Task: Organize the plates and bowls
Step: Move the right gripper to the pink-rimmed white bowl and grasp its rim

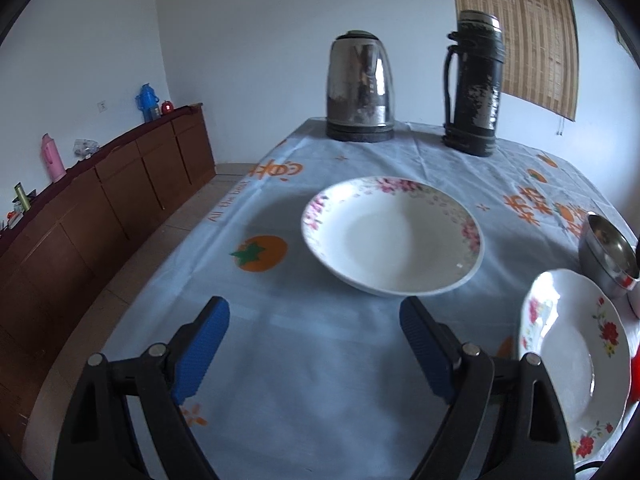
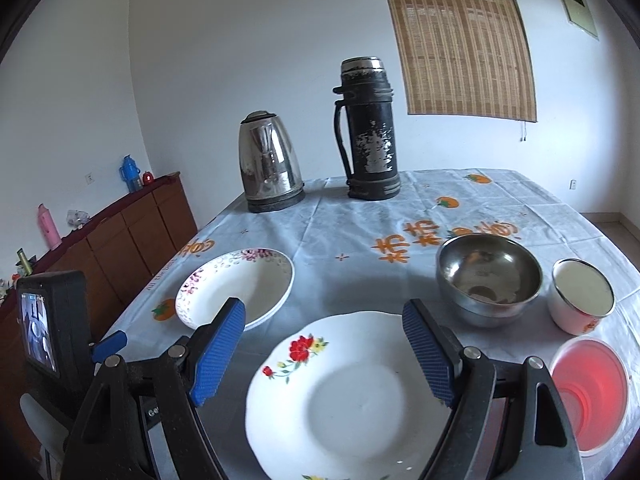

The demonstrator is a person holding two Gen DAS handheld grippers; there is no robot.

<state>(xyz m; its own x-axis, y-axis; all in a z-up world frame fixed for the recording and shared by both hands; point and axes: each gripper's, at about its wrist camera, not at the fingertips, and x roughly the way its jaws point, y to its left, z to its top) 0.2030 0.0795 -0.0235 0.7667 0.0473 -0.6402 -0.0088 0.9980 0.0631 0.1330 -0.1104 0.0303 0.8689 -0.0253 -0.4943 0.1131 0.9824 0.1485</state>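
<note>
Both tools released, empty. Right tool [image 2: 324, 320] directly over red-flower plate [image 2: 352, 396]; left tool [image 1: 314, 320] just below pink-flower plate [image 1: 392, 236].

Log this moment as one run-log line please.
left gripper: open, empty | right gripper: open, above red-flower plate | pink-flower plate: on table | steel bowl: untouched

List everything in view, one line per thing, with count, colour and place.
plate: 1, white, red flowers, nearest, under the right claw
dish: 1, white, pink flower rim, table's left
bowl: 1, steel, right
mug: 1, white enamel, right of bowl
cup: 1, red, near right edge
kettle: 1, steel, far end
flask: 1, black, beside kettle
tablecloth: 1, pale blue, orange prints
cabinet: 1, brown, left wall
blind: 1, tan, back wall
left claw: open, empty
right claw: open, empty
</note>
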